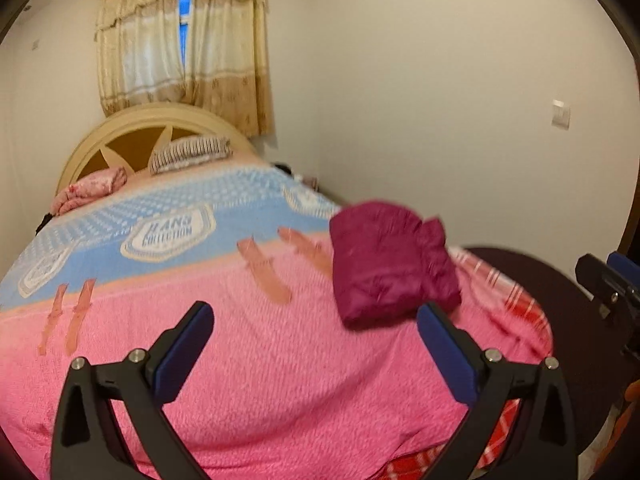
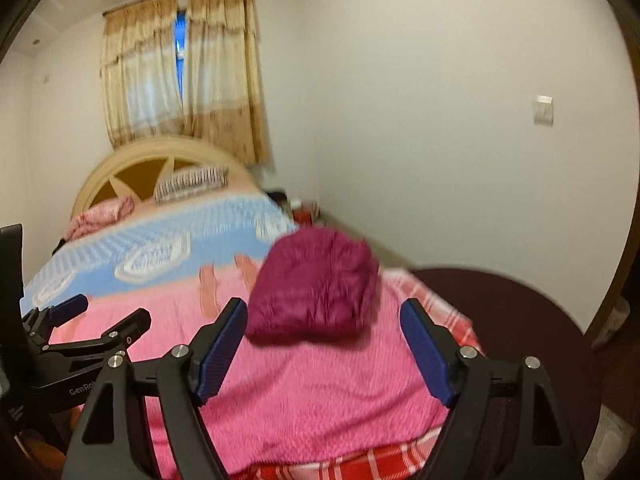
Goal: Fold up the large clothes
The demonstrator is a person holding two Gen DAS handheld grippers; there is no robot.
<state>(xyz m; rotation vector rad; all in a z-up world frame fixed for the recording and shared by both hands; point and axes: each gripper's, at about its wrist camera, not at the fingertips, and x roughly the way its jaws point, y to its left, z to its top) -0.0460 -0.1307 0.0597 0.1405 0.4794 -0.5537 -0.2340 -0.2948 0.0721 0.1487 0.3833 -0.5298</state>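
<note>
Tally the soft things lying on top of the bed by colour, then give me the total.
Maroon: 1, the folded garment near the foot of the bed.
Pink: 1, the bundled cloth by the headboard.
Black-and-white striped: 1, the pillow.
Total: 3, all on the pink and blue bedspread. Both grippers, left and right, are open and empty.

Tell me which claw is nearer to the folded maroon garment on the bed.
Right, as it seems. The right claw is open directly in front of the maroon garment, which lies almost between its fingers. The left claw, also open, sits to the garment's left, only its right finger near it.
</note>
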